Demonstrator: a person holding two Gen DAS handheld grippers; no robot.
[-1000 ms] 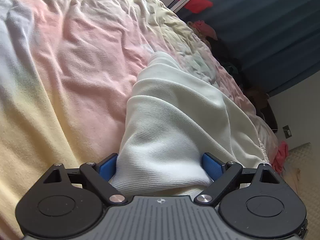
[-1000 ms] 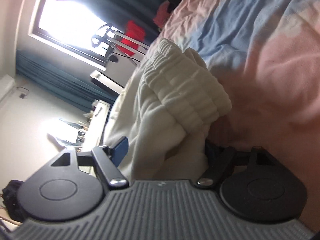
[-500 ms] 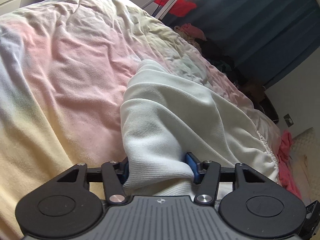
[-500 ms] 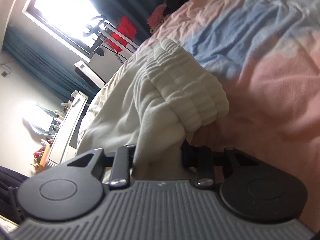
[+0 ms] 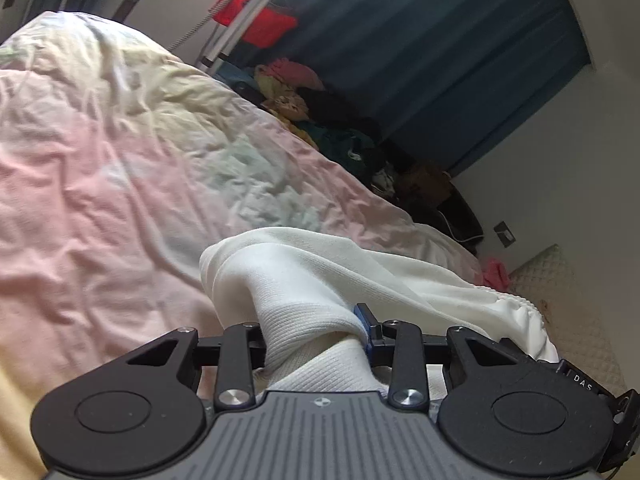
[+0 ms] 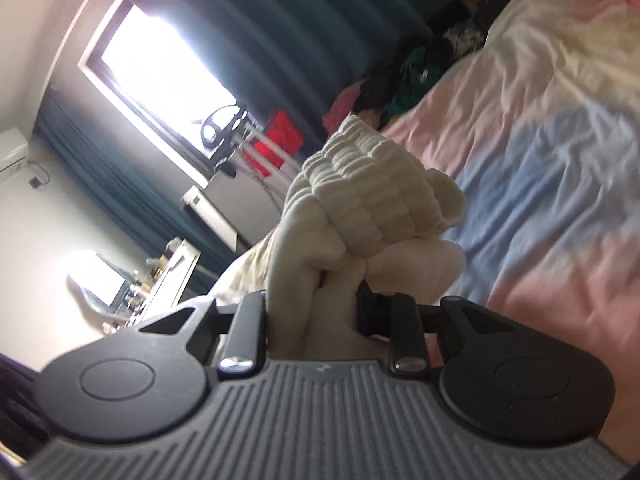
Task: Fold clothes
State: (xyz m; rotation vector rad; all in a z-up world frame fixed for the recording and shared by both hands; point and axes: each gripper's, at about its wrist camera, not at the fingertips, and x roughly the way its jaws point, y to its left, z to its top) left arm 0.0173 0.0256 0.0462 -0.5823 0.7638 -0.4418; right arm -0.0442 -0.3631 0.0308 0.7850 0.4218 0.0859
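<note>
White ribbed knit garment (image 5: 320,280), looks like trousers, I'm gripping at both ends. Left gripper (image 5: 316,336) has just been closing; its jaws are now pinched on a bunched fold of the plain ribbed end, cloth squeezed between the blue pads. Right gripper (image 6: 316,312) has also just been closing and is clamped on cloth just below the gathered elastic waistband (image 6: 372,196), which stands up past the fingers.

Both held ends are up off the pastel duvet (image 5: 100,180). In the left view the rest of the garment trails away to the right toward the duvet's right edge, and I can't tell whether the middle rests on the duvet.

Key relation as I read it: the long axis runs gripper to gripper, hem end on my left, waistband end on my right. Each hand already sits at its own end, so neither is nearer. Waistband points away from the right fingers, toward the window side of the room.

Next move I'd judge: bring one end over onto the other, folding across that axis. Risk: both grips are on bunched cloth, so layers may slip unevenly.
</note>
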